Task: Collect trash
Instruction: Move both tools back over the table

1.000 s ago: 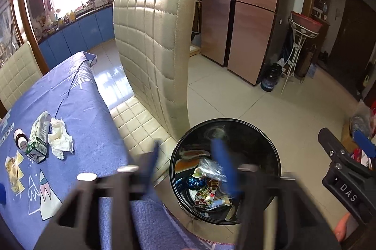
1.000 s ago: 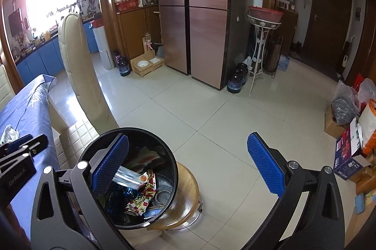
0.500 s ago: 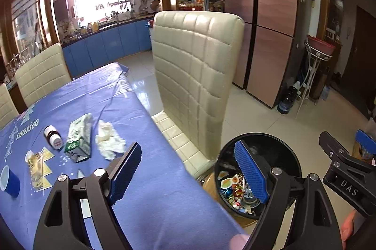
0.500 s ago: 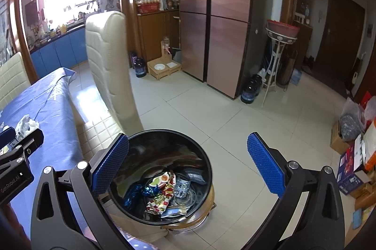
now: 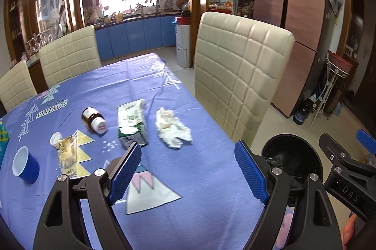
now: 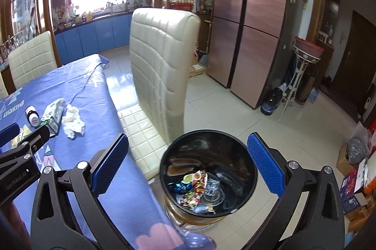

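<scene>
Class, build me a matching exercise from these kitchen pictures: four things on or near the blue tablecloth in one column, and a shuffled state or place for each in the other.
Things:
1 blue cup
2 brown bottle
3 crumpled tissue
4 black trash bin

States:
A on the floor beside the table, wrappers inside
B standing upright, open end up
C lying on its side, white cap on
D a white wad nearest the cream chair

Pairs: 1-B, 2-C, 3-D, 4-A

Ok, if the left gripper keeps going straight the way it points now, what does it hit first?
Probably the blue tablecloth, on the bare stretch just short of the crumpled tissue. The left gripper is open and empty; depth is hard to judge here.
</scene>
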`<state>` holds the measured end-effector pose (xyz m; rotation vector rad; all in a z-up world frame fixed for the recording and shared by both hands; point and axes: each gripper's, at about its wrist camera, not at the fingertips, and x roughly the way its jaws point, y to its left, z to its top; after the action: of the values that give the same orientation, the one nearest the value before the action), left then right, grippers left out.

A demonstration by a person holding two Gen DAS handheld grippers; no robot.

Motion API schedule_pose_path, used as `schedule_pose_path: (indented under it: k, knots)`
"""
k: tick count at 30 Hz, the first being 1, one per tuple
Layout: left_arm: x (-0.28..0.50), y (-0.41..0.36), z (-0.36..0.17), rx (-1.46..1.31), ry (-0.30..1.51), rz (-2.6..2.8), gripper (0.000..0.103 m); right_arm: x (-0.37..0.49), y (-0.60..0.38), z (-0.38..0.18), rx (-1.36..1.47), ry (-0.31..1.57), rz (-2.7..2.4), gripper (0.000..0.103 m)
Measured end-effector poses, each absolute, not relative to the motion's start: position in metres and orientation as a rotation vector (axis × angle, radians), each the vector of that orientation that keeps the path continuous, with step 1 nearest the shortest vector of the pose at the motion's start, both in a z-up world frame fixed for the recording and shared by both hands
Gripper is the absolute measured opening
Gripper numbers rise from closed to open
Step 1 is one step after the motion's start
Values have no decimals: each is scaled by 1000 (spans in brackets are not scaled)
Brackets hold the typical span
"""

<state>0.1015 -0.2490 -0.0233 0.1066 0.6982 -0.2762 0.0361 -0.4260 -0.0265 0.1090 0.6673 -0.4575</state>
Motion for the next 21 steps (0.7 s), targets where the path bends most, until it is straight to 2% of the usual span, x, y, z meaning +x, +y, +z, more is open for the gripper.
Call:
schedule_pose_path:
  k: [11,21]
  knots:
    - [129,-163,-34,97,726,-115,79,83,-356,-32,53,739,-305,100]
    - [174,-86,-67,50,823,41,79,151,-293,-57,-56,799,-202,100]
